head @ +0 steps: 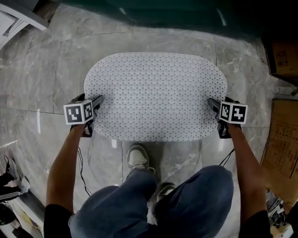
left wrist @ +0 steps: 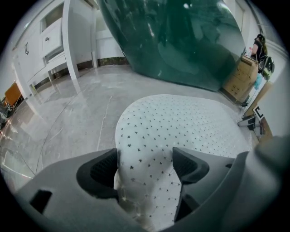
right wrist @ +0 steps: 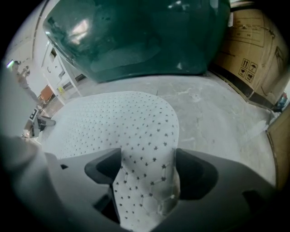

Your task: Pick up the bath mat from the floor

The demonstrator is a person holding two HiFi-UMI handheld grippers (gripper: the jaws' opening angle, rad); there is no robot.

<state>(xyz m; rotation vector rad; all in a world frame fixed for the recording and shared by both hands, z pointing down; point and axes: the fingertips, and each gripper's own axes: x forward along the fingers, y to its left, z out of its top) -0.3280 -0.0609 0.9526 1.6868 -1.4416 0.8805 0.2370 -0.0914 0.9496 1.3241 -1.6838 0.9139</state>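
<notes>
The bath mat (head: 156, 95) is a white oval dotted with small dark marks, lying on the grey marble floor in front of the person's feet. My left gripper (head: 95, 104) is at its left end and my right gripper (head: 214, 106) at its right end. In the left gripper view, a raised fold of the mat (left wrist: 181, 122) fills the gap between the jaws of the left gripper (left wrist: 145, 167) and touches both pads. The right gripper view shows the same: the mat's edge (right wrist: 113, 118) is bunched up and pinched in the right gripper (right wrist: 148, 170).
A large dark green tub (head: 186, 14) stands just beyond the mat. Cardboard boxes (head: 281, 139) line the right side, and a white cabinet (head: 18, 18) is at the far left. The person's shoes (head: 138, 157) stand near the mat's front edge. A thin cable (head: 83, 172) trails by the left arm.
</notes>
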